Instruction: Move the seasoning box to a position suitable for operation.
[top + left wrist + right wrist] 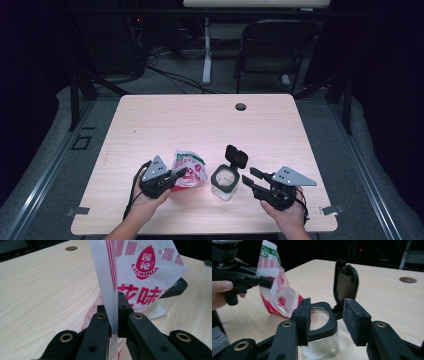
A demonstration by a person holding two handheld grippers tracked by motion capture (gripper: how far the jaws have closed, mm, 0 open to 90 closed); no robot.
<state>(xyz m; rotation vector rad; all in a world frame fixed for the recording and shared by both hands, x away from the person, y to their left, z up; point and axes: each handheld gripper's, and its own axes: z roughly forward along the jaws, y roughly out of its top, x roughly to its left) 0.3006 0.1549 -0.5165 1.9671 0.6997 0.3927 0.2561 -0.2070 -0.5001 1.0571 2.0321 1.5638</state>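
Observation:
A white and red seasoning bag (189,168) stands on the table (200,125) at the front left. My left gripper (176,175) is shut on the bag's edge (111,290), which runs up between the two pads. To its right stands a small glass jar (224,183) with a black collar and a black flip lid (236,156) hinged open and upright. A little white powder lies in the jar's bottom (319,350). My right gripper (250,176) hangs just right of the jar, jaws open with nothing between them (325,322). The left gripper (265,281) with the bag (277,292) shows beyond the jar.
A round cable hole (241,106) sits near the table's far edge. Behind the table stand a dark folding chair (272,47) and a white desk leg (206,50). Metal clips (331,210) mark the front corners.

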